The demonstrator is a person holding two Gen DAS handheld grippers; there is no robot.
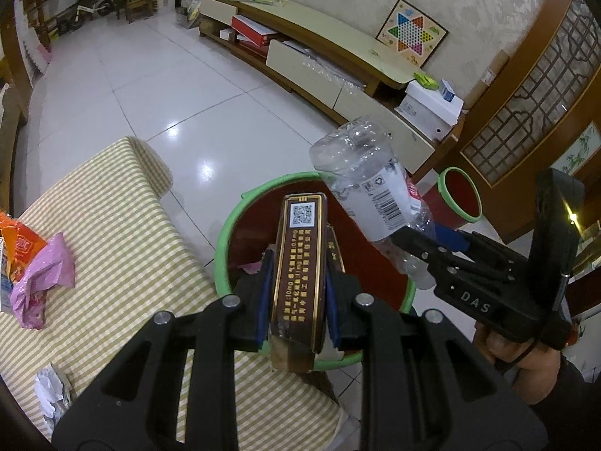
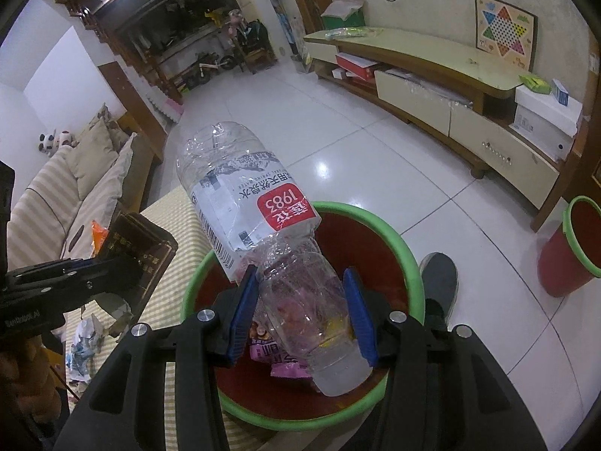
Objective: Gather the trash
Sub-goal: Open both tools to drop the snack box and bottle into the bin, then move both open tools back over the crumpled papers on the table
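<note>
My left gripper (image 1: 296, 285) is shut on a brown cigarette box (image 1: 298, 255) with gold print, held over the red bin with a green rim (image 1: 225, 233). In the right wrist view that same box (image 2: 141, 248) shows at the left in the other gripper. My right gripper (image 2: 302, 314) is shut on a crushed clear plastic bottle (image 2: 259, 206) with a white and red label, its neck end pointing down over the bin's rim (image 2: 409, 259). From the left wrist view the bottle (image 1: 370, 184) sticks up from the right gripper (image 1: 428, 240). Wrappers lie inside the bin.
A striped yellow tablecloth (image 1: 124, 248) holds an orange packet (image 1: 17, 244), a pink wrapper (image 1: 41, 282) and crumpled paper (image 1: 50, 391). A second red bin (image 2: 571, 244) stands on the tiled floor at the right. A long low cabinet (image 2: 432, 86) runs along the wall. A shoe (image 2: 437, 282) shows beside the near bin.
</note>
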